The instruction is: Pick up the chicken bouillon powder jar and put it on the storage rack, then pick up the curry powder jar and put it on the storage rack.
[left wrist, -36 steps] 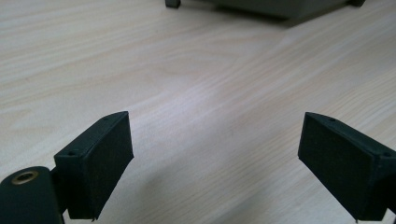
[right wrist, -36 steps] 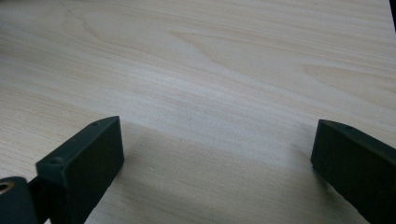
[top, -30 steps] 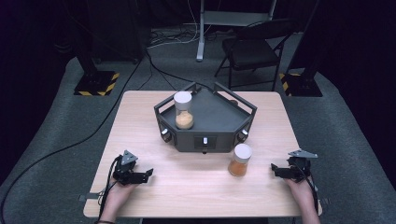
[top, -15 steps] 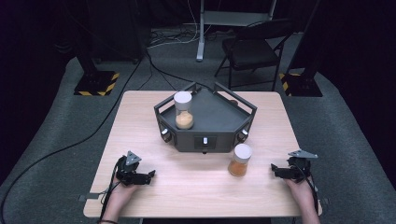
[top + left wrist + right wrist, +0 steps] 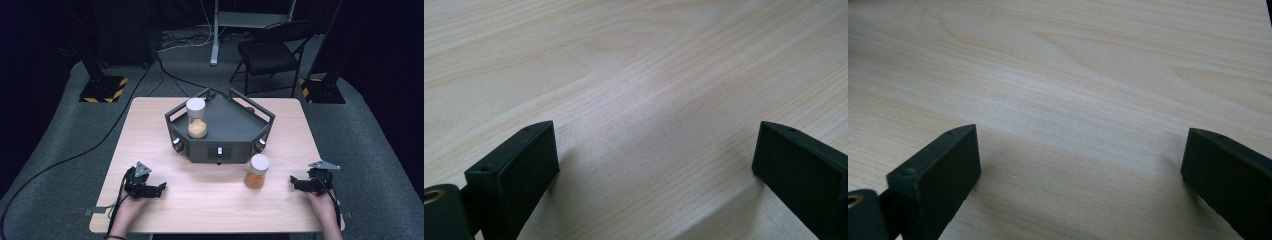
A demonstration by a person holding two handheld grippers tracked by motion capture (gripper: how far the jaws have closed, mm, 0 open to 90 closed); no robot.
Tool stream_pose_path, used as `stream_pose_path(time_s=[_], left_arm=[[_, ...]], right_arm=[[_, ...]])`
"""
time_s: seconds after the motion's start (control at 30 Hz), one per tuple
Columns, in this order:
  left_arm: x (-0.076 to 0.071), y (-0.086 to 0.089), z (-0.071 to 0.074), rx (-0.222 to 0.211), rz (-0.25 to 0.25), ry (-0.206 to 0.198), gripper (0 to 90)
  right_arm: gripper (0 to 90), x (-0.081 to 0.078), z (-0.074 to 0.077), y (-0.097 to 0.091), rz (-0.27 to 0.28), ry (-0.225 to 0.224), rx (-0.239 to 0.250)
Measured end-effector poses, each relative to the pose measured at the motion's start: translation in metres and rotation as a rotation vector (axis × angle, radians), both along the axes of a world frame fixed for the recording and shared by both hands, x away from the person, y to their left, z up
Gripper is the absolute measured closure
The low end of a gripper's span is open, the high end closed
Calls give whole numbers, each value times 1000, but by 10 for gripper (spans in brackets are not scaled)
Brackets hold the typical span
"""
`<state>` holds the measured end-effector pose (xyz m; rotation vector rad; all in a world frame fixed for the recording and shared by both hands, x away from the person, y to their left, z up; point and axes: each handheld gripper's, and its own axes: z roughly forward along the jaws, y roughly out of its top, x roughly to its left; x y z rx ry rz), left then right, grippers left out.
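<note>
Grippers first, since they're closest: the left gripper (image 5: 159,187) sits on the table (image 5: 200,210) at about 7 o'clock and the right gripper (image 5: 294,181) at about 4 o'clock, each with a hand behind it. Comparing with the shots from a second and half a second back, honestly almost nothing has changed. Both are parked in the same spots, maybe a tiny wobble on the left one at most. Both gripper views show the jaws spread wide with only bare wood between them, so nothing is held on either side.

Next out, the near jar (image 5: 257,171) with the white lid and orange stuff inside stands upright on the table around 5 o'clock, just in front of the dark tray's front right corner. It's closer to the right gripper, though clearly apart from it. It hasn't budged either.

Further back, the dark tray (image 5: 227,150) sits mid-table, and the second jar (image 5: 196,117) stands inside it on the left, around 11 o'clock.

My read: this is a pause before any grab, and the near jar looks like the right gripper's job.
</note>
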<state>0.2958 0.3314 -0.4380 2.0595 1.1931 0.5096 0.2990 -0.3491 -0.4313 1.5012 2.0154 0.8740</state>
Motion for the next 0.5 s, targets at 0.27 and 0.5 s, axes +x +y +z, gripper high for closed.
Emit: stream_pose_path(time_s=[0.27, 0.5], left_arm=[[0, 0, 0, 0, 0, 0, 43], [1, 0, 0, 3, -2, 2, 39]], right_arm=[[19, 0, 0, 0, 1, -1, -1], [36, -1, 0, -1, 13, -5, -3]])
